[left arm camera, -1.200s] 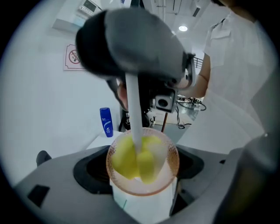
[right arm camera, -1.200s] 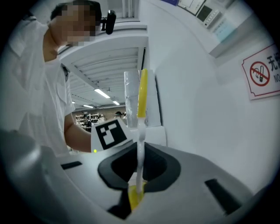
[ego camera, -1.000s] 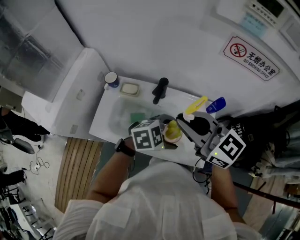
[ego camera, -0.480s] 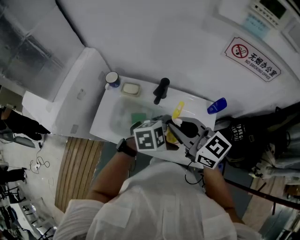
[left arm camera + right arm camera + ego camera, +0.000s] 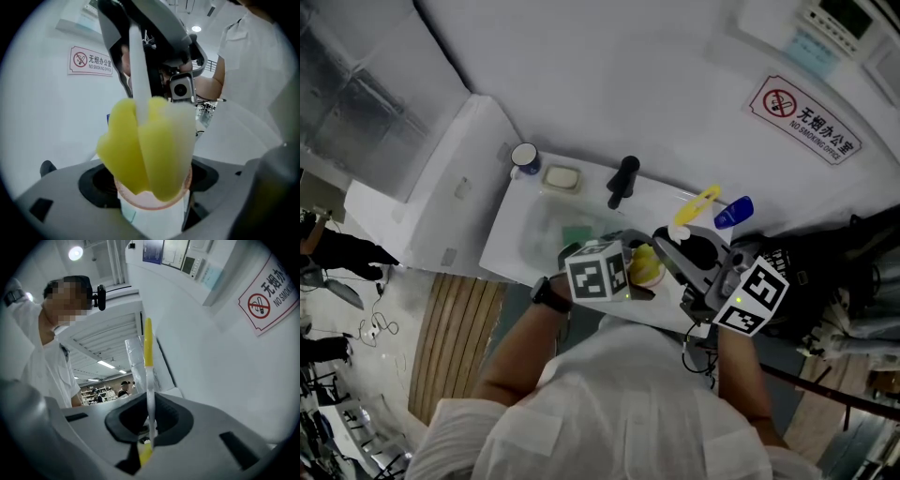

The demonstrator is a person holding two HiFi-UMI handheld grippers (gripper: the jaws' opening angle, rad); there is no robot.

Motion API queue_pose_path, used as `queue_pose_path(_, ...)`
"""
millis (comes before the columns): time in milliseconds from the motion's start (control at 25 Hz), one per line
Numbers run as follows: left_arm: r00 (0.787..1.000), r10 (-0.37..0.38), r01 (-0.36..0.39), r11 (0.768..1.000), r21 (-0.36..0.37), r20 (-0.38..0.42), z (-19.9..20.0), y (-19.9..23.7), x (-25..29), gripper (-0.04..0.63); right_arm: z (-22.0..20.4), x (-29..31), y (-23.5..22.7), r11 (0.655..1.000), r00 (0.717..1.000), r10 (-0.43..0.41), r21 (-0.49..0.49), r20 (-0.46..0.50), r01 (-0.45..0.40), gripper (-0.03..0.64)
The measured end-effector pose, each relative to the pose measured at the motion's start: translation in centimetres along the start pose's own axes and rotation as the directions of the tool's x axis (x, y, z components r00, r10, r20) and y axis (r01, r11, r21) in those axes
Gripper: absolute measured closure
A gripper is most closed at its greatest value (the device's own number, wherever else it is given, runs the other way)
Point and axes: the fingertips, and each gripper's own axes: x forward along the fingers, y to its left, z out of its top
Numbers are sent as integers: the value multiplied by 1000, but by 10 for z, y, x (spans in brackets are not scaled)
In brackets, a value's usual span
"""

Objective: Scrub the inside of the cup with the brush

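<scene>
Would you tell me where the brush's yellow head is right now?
Left gripper view, centre: the brush head sits in the mouth of the cup that the left gripper holds.

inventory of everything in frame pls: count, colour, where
White plastic cup: 1, white with pinkish rim, in left gripper.
Yellow sponge-head brush: 1, yellow with pale stem, head in cup mouth.
White sink: 1, white, against wall.
Black tap: 1, black, sink's back edge.
White-and-blue mug: 1, back left corner.
Pale rectangular soap dish: 1, beside mug.
Green pad: 1, in basin.
Blue bottle: 1, back right.
No-smoking sign: 1, red and white, wall.
Left gripper: shut on cup.
Right gripper: shut on brush handle.
</scene>
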Motion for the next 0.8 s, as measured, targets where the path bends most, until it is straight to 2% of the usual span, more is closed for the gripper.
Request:
queue_pose_path(200, 1000, -11, 11, 1000, 8, -18, -4, -4, 1, 210, -29, 5, -4, 999, 998, -14, 28, -55, 15, 597)
queue_pose_path(520, 1000, -11, 11, 1000, 2, -5, -2, -3, 1, 210, -68, 11, -5, 999, 981, -29, -43, -192, 21, 596)
queue_pose_path(640, 1000, -13, 13, 1000, -7, -17, -6, -3, 3, 210, -68, 8, -5, 996, 976, -41, -80, -216, 24, 597)
queue_pose_path(800, 999, -10, 10, 1000, 2, -49, -13, -1, 6, 210, -40, 3, -3, 989, 972, -52, -148, -230, 18, 597)
